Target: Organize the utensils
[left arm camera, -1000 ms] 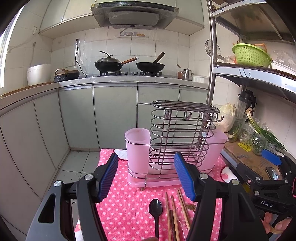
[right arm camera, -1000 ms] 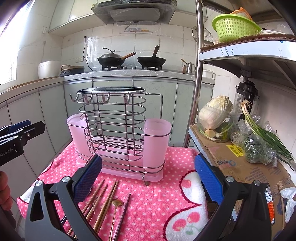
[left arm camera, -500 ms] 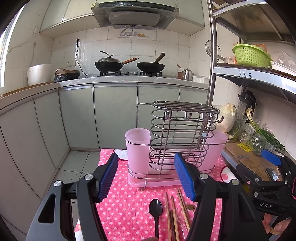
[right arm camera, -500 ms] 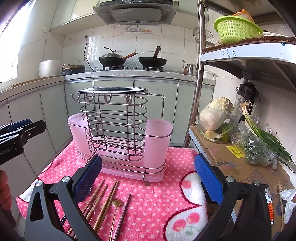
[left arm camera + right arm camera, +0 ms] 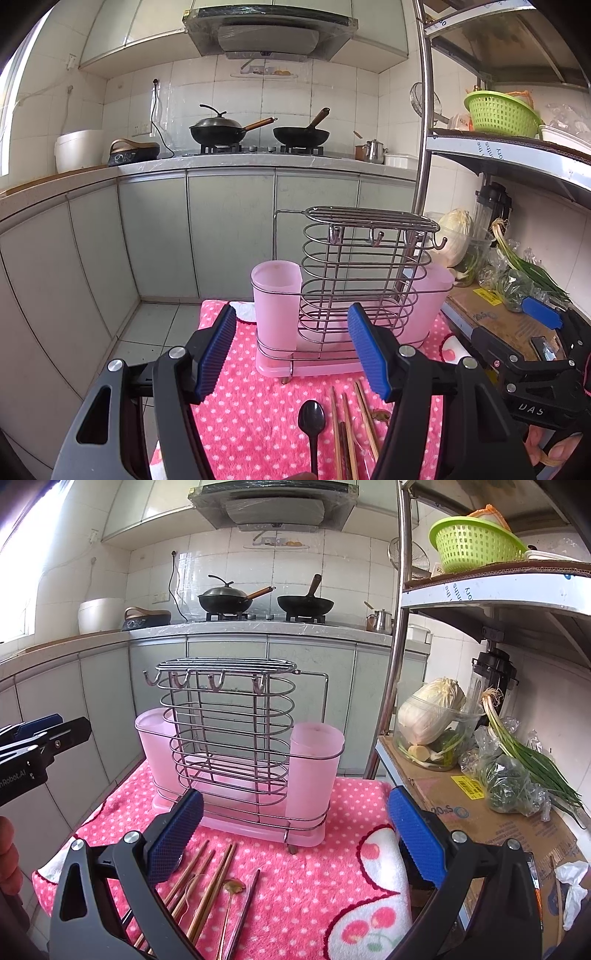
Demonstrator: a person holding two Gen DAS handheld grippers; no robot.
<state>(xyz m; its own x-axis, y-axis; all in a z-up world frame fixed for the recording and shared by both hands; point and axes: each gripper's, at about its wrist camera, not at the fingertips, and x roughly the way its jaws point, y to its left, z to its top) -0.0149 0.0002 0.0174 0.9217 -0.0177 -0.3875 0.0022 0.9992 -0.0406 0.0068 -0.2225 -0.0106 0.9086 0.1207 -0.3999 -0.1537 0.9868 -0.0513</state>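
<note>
Left wrist: black spoon (image 5: 312,417) btwn open left hand-held gripper (image 5: 291,350) pads.

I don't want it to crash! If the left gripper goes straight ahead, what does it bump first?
Probably the wire utensil rack with its pink plastic cup. The open left gripper points at it over the pink dotted towel, nothing between. Depth is hard to judge.

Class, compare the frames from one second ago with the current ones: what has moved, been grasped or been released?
Nothing visibly changed. Both the left gripper and right gripper hover open and empty, the chopsticks and black spoon lie untouched on the pink cloth.
</note>
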